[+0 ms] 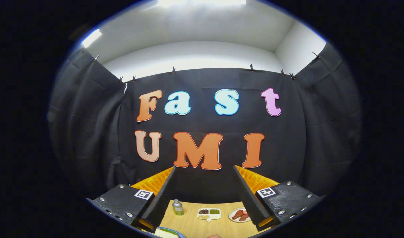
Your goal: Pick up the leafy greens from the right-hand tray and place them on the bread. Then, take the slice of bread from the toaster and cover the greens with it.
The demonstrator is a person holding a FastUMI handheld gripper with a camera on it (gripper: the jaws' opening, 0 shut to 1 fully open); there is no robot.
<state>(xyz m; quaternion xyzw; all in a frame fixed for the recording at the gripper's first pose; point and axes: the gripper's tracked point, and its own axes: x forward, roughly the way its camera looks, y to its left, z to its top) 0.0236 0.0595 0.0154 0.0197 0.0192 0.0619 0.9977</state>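
The hand-held gripper (204, 172) hangs released, fingers spread wide with nothing between them, above a wooden worktop (192, 224). Nearest, by the left finger, a blue-rimmed plate (165, 232) carries bread topped with leafy greens (168, 232). Beyond lie a small bottle (177, 207), a divided dish (208, 214) and a plate of meat (238, 215), with bare wood between them.

Readable text: none on any item.
Gripper (204, 195) markers: a square black-and-white coded tag on each finger mount; a pattern, no letters or numbers. Fingers spread wide, nothing between them.
Bottle (177, 207) on the counter (218, 224): label perhaps printed, too small to read.
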